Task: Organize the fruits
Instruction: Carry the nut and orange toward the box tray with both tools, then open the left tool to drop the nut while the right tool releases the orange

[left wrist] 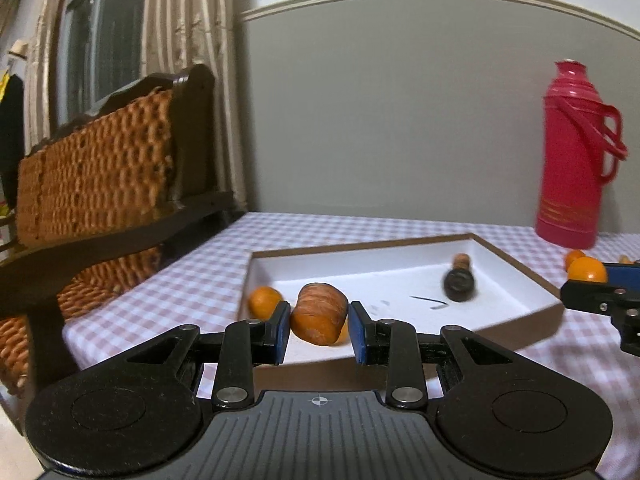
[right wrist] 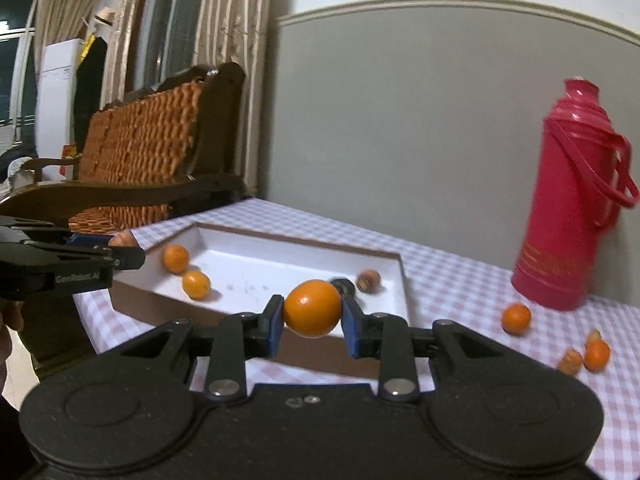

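A shallow white tray with a brown rim point(left wrist: 516, 264) point(right wrist: 394, 258) lies on the checked table. My left gripper point(left wrist: 319, 330) is over its near left corner, with a brown striped fruit point(left wrist: 318, 313) between its blue pads; small gaps show on both sides. Two oranges point(right wrist: 175, 258) point(right wrist: 196, 285) lie in the tray, one shows in the left view point(left wrist: 264, 301). A dark round fruit point(left wrist: 459, 286) and a brown one point(right wrist: 369, 280) lie at the tray's far side. My right gripper point(right wrist: 312, 322) is shut on an orange point(right wrist: 313, 308) before the tray.
A red thermos point(right wrist: 570, 208) point(left wrist: 572, 156) stands at the back right by the grey wall. Several small oranges point(right wrist: 516, 319) and brown fruits point(right wrist: 570, 361) lie loose on the cloth below it. A wicker chair point(left wrist: 96, 184) point(right wrist: 140, 156) stands left of the table.
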Motion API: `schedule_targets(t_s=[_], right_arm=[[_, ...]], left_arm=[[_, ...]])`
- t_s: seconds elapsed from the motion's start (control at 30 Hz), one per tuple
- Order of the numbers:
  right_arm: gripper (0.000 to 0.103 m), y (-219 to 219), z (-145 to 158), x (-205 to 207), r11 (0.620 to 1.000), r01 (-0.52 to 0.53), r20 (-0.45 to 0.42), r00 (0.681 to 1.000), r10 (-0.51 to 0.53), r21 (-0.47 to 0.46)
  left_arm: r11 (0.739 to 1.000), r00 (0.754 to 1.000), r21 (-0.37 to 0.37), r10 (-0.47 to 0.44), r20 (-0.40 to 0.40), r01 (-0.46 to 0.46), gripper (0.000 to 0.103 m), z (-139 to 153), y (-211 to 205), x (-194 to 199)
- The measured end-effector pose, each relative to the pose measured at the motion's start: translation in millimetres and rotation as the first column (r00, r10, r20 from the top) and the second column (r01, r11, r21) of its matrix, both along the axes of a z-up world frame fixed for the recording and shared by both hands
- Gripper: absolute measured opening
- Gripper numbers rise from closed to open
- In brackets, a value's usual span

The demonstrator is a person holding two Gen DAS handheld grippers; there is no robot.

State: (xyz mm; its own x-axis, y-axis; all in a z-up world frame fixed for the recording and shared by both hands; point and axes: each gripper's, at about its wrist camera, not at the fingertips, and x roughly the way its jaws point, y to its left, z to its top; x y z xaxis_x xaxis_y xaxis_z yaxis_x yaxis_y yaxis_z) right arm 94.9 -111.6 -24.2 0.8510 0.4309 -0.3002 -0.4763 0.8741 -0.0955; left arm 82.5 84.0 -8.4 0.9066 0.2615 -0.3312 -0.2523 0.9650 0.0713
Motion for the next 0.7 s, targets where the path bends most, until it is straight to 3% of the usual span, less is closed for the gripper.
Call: schedule_targets(t_s=[0.7], right_arm=[[0.022,20.4,7.2,65.6,0.999,-0.006,-0.004,1.0,0.006,0.045]], left_arm=[[1.0,1.0,-0.005,0.012,0.021,-0.012,0.031,4.5,20.5,61.7]])
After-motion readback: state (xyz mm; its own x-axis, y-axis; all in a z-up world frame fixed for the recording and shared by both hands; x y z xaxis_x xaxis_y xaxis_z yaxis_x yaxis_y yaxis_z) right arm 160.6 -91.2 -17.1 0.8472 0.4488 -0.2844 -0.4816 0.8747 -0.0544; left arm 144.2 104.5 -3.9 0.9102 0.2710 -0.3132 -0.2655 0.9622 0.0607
